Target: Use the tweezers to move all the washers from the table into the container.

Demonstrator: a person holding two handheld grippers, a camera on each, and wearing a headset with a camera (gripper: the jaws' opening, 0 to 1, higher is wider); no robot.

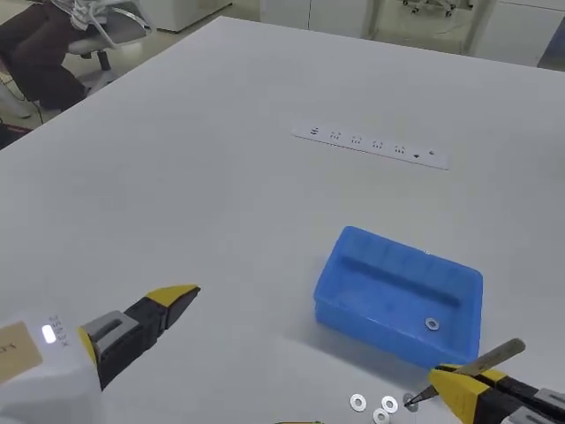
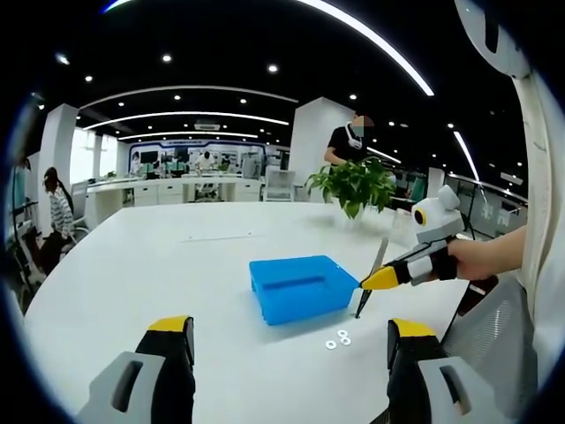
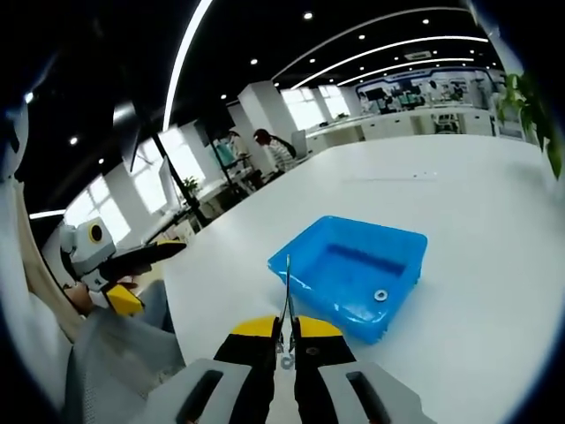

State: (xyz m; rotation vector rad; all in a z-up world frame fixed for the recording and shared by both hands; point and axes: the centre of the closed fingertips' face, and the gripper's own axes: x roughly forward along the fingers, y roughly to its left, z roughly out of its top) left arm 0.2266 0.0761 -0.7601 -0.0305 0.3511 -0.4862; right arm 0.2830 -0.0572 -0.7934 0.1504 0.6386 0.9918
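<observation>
- Washers [image 1: 357,403]: we count at least three, loose on the table [image 1: 221,203], bunched near the container's near wall. A darker ring at the tweezers' tip may be a fourth; we cannot tell.
- Single washer [image 1: 432,324]: lies flat on the container floor, near one corner.
- Tweezers [image 1: 484,359]: slanted down, with the tip at the table just beside the bunch. We cannot tell whether it touches a washer.
- Container [image 1: 353,265]: a blue, shallow, rectangular tray with an open top, standing on the table.
- Right gripper [image 1: 448,382]: its yellow-tipped jaws are pressed together on the tweezers' shank. It sits low by the container's near corner.
- Left gripper [image 1: 181,299]: well apart to the left, over bare table. In the left gripper view we see its jaws spread wide with nothing between them.
- Power strip [image 1: 371,146]: white, flat on the table beyond the container.
- Plant [image 2: 353,185]: green and leafy, at the table's far end in the left gripper view.
- Chair [image 1: 106,26]: off the table's far left corner, with a seated person beside it.
</observation>
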